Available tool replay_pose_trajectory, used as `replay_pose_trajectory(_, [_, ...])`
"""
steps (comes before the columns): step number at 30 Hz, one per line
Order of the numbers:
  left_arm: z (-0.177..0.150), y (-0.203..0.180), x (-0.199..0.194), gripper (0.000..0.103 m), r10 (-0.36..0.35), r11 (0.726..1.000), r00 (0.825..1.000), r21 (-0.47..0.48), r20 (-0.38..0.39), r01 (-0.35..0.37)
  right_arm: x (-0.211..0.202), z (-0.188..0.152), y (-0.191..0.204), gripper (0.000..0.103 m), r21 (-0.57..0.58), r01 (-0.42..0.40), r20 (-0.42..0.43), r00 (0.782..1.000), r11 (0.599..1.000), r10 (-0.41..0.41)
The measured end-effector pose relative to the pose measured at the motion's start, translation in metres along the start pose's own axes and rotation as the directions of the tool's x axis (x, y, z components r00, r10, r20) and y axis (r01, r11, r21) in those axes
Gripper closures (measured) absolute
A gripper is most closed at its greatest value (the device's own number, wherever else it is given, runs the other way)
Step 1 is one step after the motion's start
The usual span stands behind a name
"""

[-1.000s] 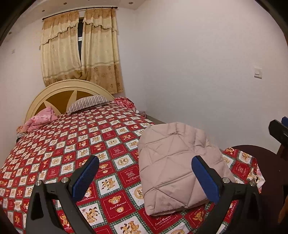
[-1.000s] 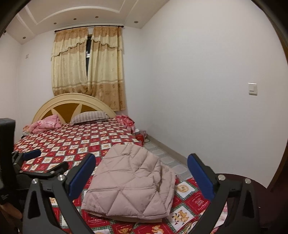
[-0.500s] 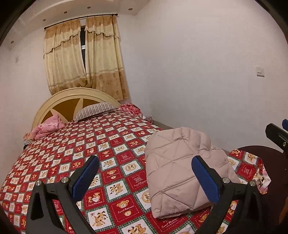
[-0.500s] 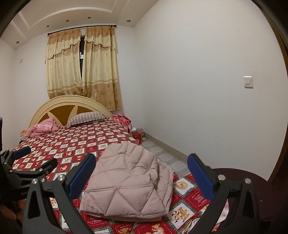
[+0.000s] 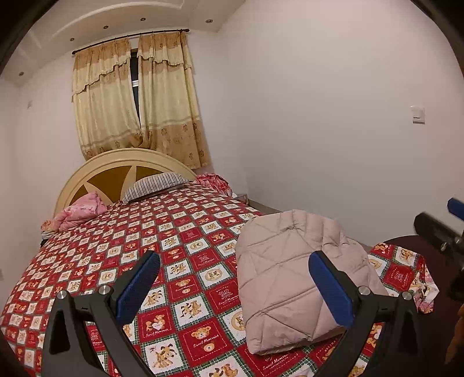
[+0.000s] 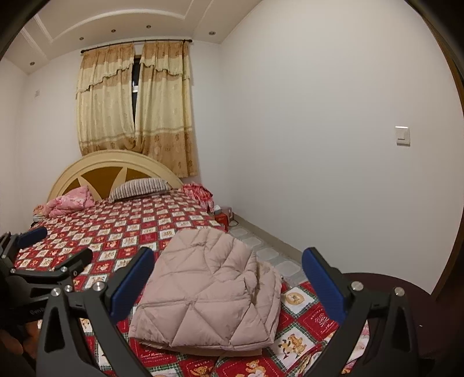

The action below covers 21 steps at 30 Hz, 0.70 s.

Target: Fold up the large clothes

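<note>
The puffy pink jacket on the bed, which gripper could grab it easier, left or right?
Probably the right gripper. In its view the folded jacket sits almost straight between its open fingers. For the left gripper, also open and empty, the jacket lies off toward its right finger.

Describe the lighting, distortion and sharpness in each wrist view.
Left wrist view: even indoor light, no glare; fisheye bends the walls, dark vignette in the corners; the folded jacket is sharp, and the right gripper at the frame edge looks slightly smeared. Right wrist view: same soft light, ceiling spotlights small and unflared, faint shadow under the jacket's near edge.
</note>
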<state>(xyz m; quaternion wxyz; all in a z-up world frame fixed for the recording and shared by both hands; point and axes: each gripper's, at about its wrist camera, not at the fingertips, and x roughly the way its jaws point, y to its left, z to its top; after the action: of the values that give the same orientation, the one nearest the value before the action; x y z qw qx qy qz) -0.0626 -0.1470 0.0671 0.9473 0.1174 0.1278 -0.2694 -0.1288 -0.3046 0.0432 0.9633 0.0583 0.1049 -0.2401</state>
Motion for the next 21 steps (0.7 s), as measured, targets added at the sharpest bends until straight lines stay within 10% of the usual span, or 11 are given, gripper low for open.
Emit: replay_pose_trajectory(21, [-0.002, -0.001, 0.004, 0.001, 0.025, 1.000, 0.999, 0.020, -0.025, -0.025, 0.011, -0.011, 0.012, 0.000, -0.011, -0.019, -0.094, 0.995, 1.000, 0.017])
